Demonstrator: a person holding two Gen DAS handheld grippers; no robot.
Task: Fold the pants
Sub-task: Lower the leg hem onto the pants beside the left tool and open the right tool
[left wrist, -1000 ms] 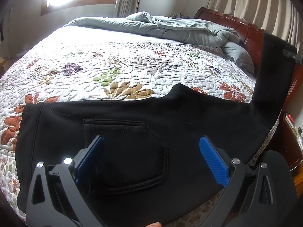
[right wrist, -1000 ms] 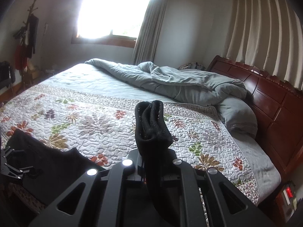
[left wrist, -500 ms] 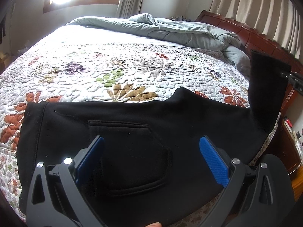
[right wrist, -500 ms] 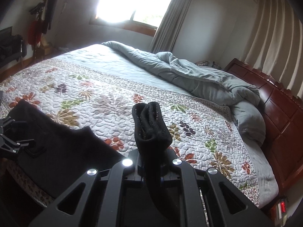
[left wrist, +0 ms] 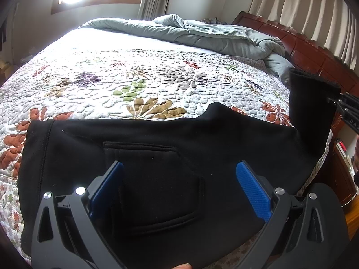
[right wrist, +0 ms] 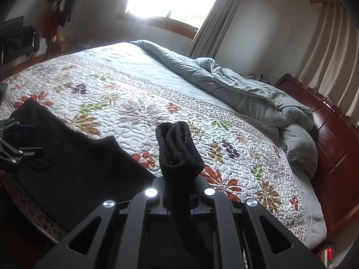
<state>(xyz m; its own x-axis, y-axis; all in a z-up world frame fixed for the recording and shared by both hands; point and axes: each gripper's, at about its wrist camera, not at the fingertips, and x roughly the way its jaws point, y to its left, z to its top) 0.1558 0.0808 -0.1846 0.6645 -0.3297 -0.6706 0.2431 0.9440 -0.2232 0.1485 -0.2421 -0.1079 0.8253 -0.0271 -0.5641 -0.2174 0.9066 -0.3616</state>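
A floral quilt is spread over the bed. A grey-green duvet is bunched beside the wooden headboard. Curtains are drawn.

**me:** the pants are thick matt black fleece, kinda fuzzy. My gripper's pads are ribbed blue rubber-looking stuff on matt black plastic with shiny metal screws.

**other:** and the bed?

**me:** puffy stitched cotton quilt, soft grey comforter, glossy reddish wood headboard.

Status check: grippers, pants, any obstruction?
Left gripper open above pants. Right gripper shut on the leg end, lifted off the quilt. Nothing in the way.
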